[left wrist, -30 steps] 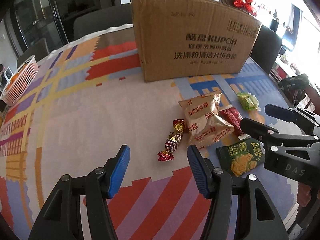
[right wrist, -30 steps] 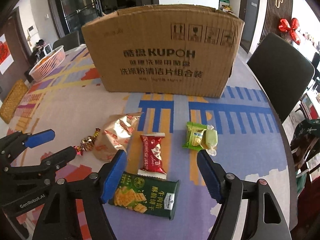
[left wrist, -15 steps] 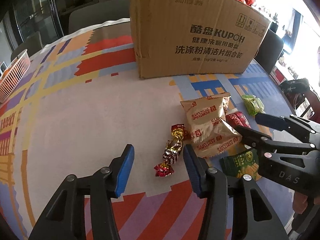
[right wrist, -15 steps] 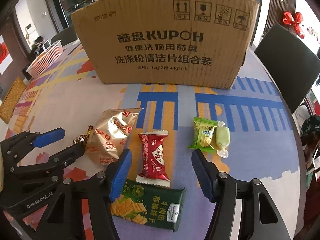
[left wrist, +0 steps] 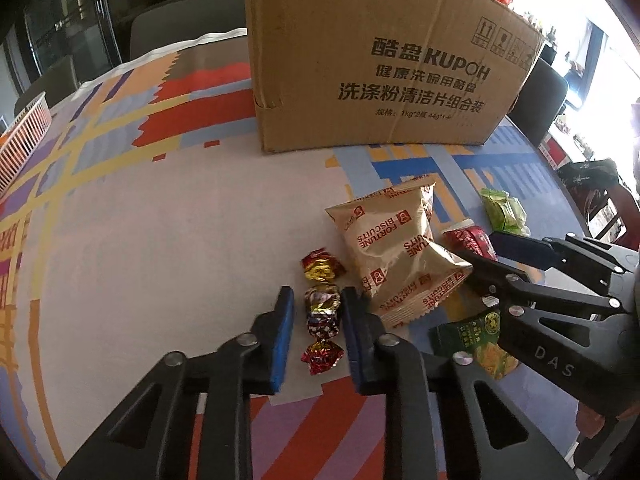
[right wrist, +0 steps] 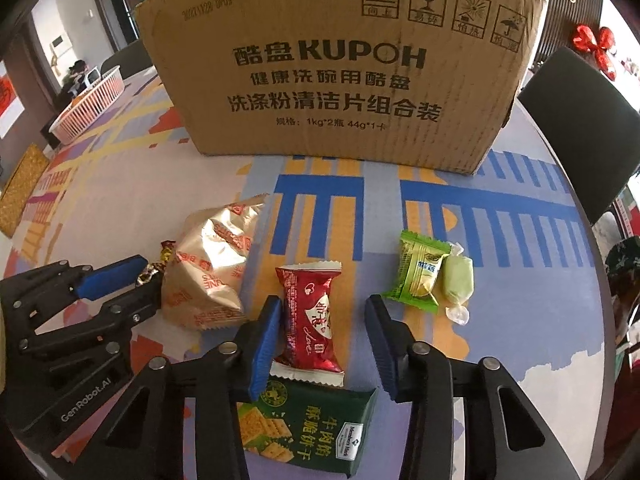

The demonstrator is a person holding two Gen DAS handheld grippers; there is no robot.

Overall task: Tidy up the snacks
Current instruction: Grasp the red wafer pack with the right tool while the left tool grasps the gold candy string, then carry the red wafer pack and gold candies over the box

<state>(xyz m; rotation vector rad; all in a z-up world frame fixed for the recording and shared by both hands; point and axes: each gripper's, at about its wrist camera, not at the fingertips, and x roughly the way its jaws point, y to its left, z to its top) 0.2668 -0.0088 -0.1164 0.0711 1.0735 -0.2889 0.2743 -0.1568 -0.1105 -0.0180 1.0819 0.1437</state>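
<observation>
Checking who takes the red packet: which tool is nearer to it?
Right. The right tool straddles the red packet, its jaws just closing around it. The left tool sits apart, beyond the gold biscuit bag, around the foil candy.

I see dark chairs [right wrist: 576, 128] round the table [left wrist: 120, 220], glass doors [left wrist: 60, 20] behind, and a bright window [left wrist: 592, 40] right.

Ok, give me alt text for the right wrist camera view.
The right gripper, its jaws just closing but not yet gripping, straddles a red snack packet on a patterned tablecloth. The left gripper is shut on a foil candy beside a gold biscuit bag; a cardboard box stands behind.
</observation>
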